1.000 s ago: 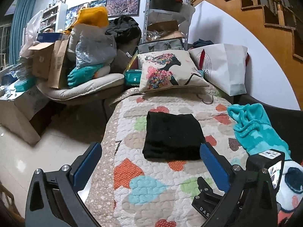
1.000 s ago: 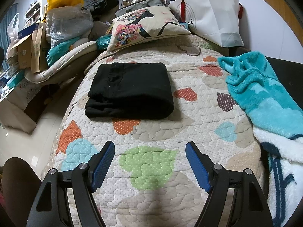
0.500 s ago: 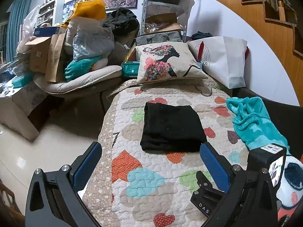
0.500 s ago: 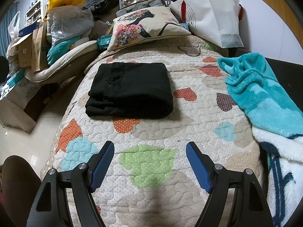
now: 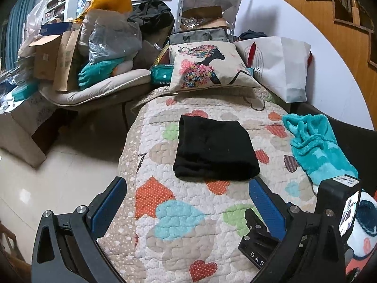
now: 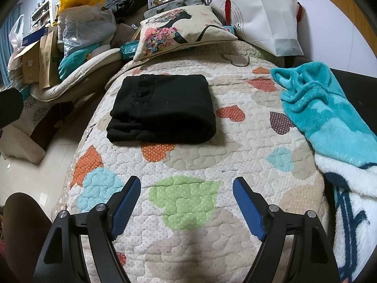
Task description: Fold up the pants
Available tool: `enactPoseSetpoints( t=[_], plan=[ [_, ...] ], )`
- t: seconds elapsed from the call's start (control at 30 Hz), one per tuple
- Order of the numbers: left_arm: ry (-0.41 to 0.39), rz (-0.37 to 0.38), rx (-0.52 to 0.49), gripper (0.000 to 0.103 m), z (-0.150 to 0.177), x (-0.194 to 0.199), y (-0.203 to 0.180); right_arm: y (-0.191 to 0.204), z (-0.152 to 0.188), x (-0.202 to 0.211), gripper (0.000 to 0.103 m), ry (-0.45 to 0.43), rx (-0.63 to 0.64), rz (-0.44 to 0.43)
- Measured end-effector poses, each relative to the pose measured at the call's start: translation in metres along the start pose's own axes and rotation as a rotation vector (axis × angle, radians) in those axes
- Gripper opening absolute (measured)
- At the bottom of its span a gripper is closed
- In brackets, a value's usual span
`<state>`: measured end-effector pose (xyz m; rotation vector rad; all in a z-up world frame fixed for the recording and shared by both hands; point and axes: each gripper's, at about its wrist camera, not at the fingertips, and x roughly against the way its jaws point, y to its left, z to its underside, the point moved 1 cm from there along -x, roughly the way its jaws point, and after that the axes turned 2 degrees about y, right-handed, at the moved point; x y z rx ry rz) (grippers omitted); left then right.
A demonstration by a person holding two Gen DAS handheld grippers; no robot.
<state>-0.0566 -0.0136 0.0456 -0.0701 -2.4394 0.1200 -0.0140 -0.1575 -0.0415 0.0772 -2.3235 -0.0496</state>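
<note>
Black pants (image 5: 215,151) lie folded in a flat rectangle on the heart-print quilt (image 5: 179,214), both grippers hanging empty above the quilt's near end.

The left wrist view alone takes in the wooden staircase (image 5: 329,11), the tiled floor (image 5: 59,176) and part of the right gripper's body at lower right; the right wrist view shows the pants' stacked layers along their near edge. The left gripper (image 5: 188,188) and right gripper (image 6: 187,188) both have their jaws spread wide, touching nothing. A teal blanket (image 6: 329,108) lies well apart to the right, a pillow (image 6: 181,28) and white bag (image 6: 264,16) beyond the pants. Nothing lies between grippers and pants.
</note>
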Motion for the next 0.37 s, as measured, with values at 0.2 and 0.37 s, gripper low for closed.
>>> enactPoseSetpoints(
  t=[0.2,0.37],
  plan=[
    [0.034,-0.001,0.004,0.103,0.005,-0.012,0.002,0.0,0.001,-0.004,0.085,0.019,-0.004,-0.001],
    [0.085,0.01,0.028,0.103,0.012,-0.03,0.007,-0.002,0.003,-0.011,0.086,0.049,-0.014,0.002]
  ],
)
